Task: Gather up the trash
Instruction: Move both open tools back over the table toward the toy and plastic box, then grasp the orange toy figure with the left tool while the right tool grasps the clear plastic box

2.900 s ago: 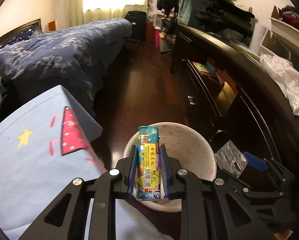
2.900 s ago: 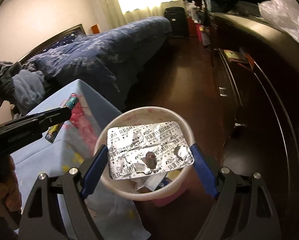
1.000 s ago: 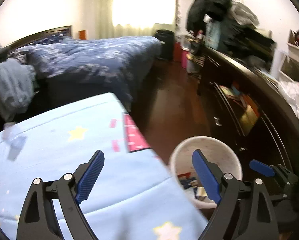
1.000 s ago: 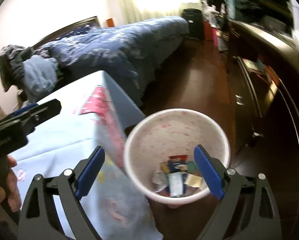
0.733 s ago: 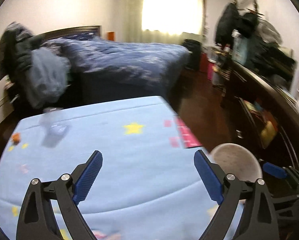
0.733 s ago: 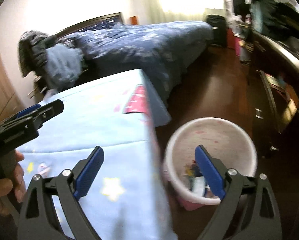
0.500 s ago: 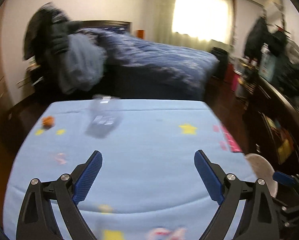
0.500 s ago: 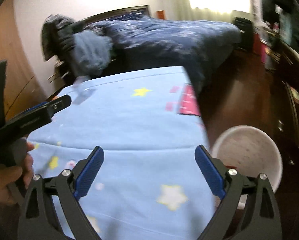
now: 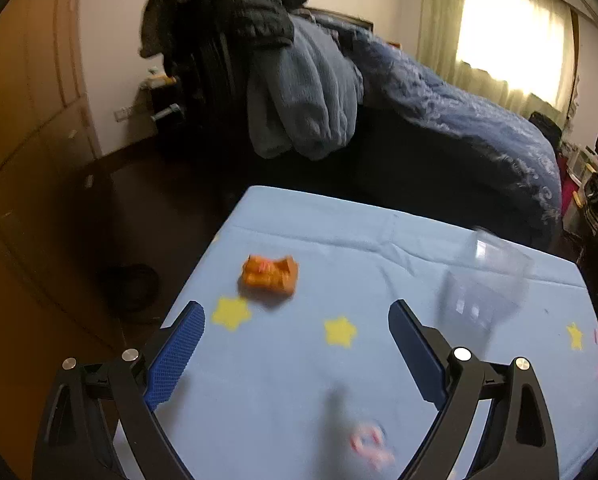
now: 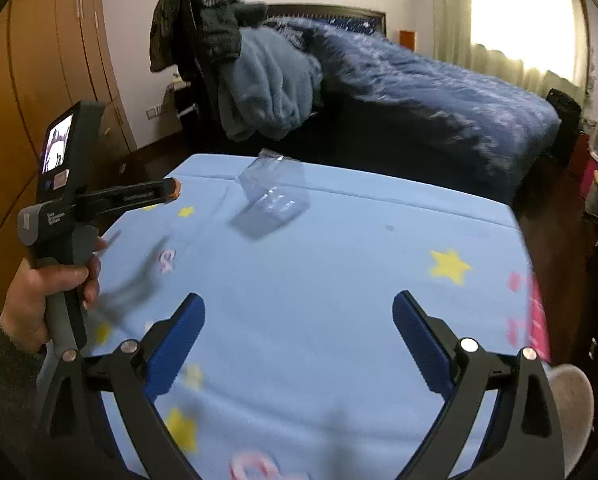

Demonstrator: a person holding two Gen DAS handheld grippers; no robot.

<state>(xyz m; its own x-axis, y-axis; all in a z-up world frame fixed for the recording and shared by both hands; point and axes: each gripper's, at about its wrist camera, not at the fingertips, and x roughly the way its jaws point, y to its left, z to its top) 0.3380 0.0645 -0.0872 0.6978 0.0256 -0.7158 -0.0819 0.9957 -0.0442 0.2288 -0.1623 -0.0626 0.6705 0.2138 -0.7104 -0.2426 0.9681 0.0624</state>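
Blurring smears the clear package (image 10: 273, 200); orange wrapper (image 9: 270, 275) perhaps crumpled.

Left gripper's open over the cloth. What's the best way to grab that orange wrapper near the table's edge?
Take the orange wrapper across its narrower span, coming down from above with the left gripper. It lies flat and crumpled on the blue star cloth, lengthwise left to right, so pinch the raised folds near the middle; a low side approach would likely snag the cloth. Blur hides finer detail.
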